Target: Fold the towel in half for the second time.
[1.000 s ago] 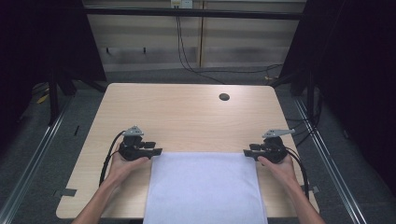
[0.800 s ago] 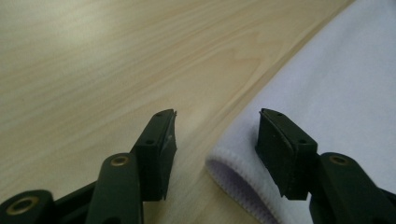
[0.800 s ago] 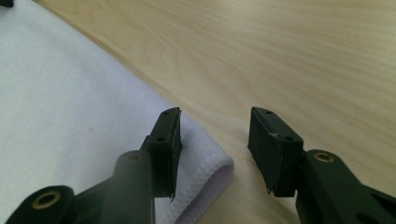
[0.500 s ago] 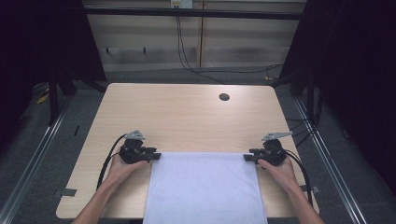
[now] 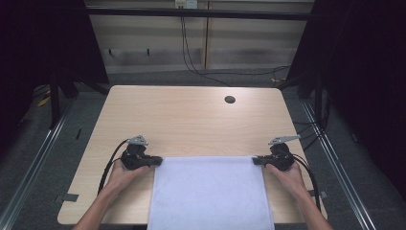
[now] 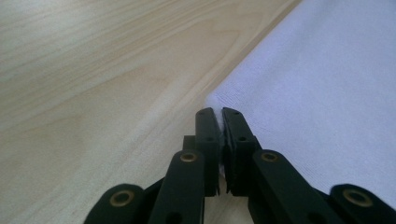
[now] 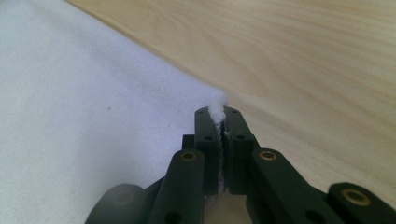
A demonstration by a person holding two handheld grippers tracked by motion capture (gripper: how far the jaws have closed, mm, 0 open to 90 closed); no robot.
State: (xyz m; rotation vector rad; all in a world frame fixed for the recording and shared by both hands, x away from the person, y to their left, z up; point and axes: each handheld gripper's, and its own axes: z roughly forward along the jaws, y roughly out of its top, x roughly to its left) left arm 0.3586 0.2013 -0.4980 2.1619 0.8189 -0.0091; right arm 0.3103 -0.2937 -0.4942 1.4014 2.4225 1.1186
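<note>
A white cloth (image 5: 209, 191) lies flat on the near half of the light wooden bench (image 5: 191, 120), its near edge running off the near edge of the bench at the bottom of the high view. Its far edge lies straight across, parallel to the bench's far side.

The left gripper (image 5: 155, 162) rests on the bench at the cloth's far left corner, held in the person's left hand (image 5: 122, 175). In the left gripper view the cloth (image 6: 317, 93) has its corner drawn in between the two black jaws, which have just been closing and now stand narrow, pinching the fabric edge. The left gripper (image 6: 218, 114) points along the bench surface, low and nearly level.

The right gripper (image 5: 257, 160) rests at the cloth's far right corner, held in the right hand (image 5: 286, 176). In the right gripper view the cloth (image 7: 93, 107) shows a small tuft of its corner standing up between the jaw tips. The right gripper (image 7: 218, 114) has likewise just been closing, and its jaws are narrow, clamped on that corner.

Both grippers face inward toward each other across the cloth's far edge. A black cable (image 5: 107, 165) trails from the left gripper toward the near left. A dark round hole (image 5: 230, 99) sits in the bench at far right, well apart from the cloth.
</note>
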